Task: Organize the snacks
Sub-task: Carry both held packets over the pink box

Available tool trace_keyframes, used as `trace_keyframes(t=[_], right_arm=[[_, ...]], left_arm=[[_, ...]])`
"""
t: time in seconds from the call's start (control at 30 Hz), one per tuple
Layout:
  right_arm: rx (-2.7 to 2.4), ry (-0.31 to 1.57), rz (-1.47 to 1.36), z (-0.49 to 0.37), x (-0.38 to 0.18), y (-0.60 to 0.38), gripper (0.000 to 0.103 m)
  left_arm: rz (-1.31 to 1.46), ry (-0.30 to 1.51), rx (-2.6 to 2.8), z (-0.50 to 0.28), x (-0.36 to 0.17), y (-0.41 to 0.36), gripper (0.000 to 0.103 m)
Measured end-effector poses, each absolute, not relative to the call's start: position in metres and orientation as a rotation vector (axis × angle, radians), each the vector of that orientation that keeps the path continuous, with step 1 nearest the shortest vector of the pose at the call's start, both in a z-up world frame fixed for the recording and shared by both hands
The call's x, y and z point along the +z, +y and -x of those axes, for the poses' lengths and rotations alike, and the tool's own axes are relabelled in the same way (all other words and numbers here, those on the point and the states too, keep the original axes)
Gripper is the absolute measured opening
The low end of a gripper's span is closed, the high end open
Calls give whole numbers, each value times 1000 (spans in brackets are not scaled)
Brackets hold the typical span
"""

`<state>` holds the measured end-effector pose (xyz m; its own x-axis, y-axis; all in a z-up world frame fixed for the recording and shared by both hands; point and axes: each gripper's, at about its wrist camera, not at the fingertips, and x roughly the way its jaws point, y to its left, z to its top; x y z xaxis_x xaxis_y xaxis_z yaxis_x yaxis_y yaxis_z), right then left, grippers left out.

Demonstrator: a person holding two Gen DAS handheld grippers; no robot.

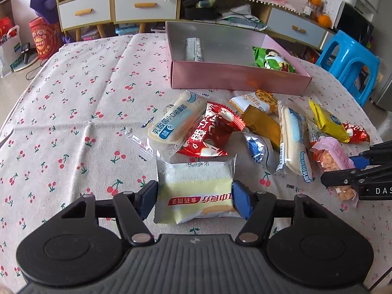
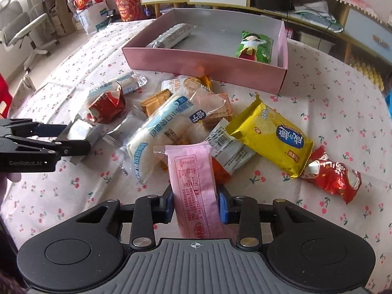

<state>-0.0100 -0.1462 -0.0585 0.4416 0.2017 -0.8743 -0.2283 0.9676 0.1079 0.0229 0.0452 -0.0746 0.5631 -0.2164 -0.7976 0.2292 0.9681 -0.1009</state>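
Left claw: closed on a pale yellow-and-white foil biscuit packet, low over the cherry-print cloth worktop. Right claw: closed on a long pink plastic snack wrapper. Advised: lift each clear of the loose packet heap, over the near wall into the pink cardboard box, beside the green packet.

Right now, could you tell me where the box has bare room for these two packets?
The pink box has bare floor between the silver packet and the green packet. The tablecloth in front of it is crowded with the snack pile.
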Motion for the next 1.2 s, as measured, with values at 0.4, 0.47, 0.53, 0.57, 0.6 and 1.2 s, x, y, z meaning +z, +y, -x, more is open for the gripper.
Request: trace_keyframes(t=[0.4, 0.47, 0.53, 0.57, 0.6, 1.2], right_arm=[[272, 1085, -58, 12, -38, -151, 34], [270, 1078, -63, 13, -35, -150, 34], [266, 1071, -68, 12, -30, -149, 34], [263, 1068, -67, 12, -28, -148, 34], [262, 1065, -66, 11, -26, -146, 34], [172, 987, -185, -30, 7, -155, 34]], left_arm=[[44, 962, -302, -17, -64, 46, 61], [41, 955, -307, -16, -62, 44, 61], [44, 952, -311, -15, -59, 43, 61], [46, 951, -313, -15, -58, 42, 61], [49, 948, -316, -15, -56, 41, 61], [92, 844, -344, -37, -23, 12, 61]])
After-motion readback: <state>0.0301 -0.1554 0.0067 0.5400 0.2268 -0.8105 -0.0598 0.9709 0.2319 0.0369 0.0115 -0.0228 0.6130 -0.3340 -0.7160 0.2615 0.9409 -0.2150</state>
